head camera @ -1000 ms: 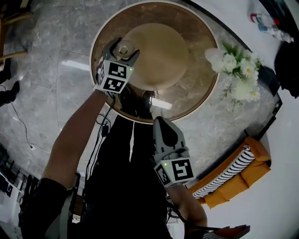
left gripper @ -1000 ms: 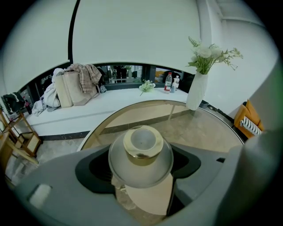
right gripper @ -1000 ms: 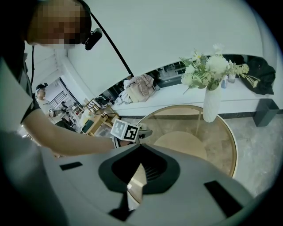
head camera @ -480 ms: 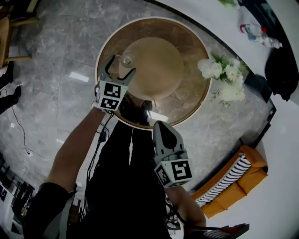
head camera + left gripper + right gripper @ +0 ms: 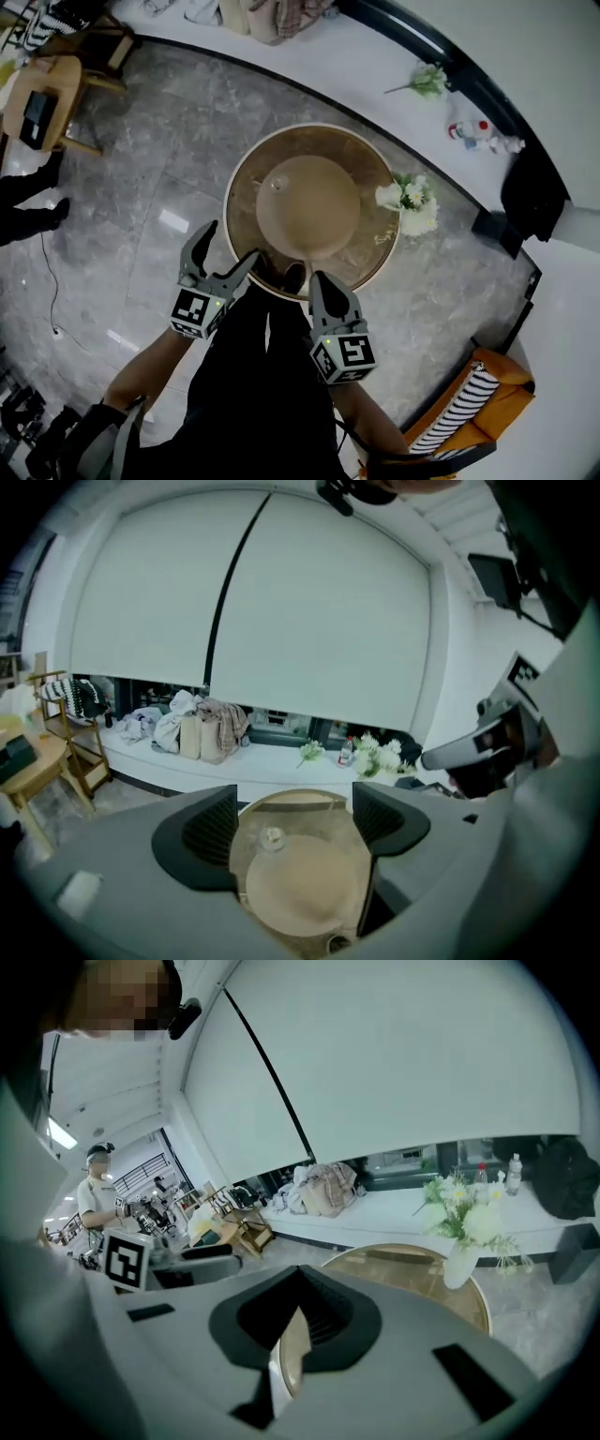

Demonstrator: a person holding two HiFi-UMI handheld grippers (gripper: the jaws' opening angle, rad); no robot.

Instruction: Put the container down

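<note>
The little container sits on the tan round top, close to its left edge. Nothing holds it. It stands upright, with its top facing up. From above it looks small and round, so I cannot tell a long side.

The left gripper is well apart from the container. In the head view it is lower down, over the grey floor beside the table. Its jaws are wide apart and have just been opening, and nothing is between them. The edge of the table lies between this gripper and the container.

The right gripper is near the front edge of the table. Its jaws are pressed together with nothing in them.

The tan top stands in the middle of a bigger brown round table. White flowers in a white vase stand at that table's right edge. An orange seat with a striped cushion is far off to the right.
</note>
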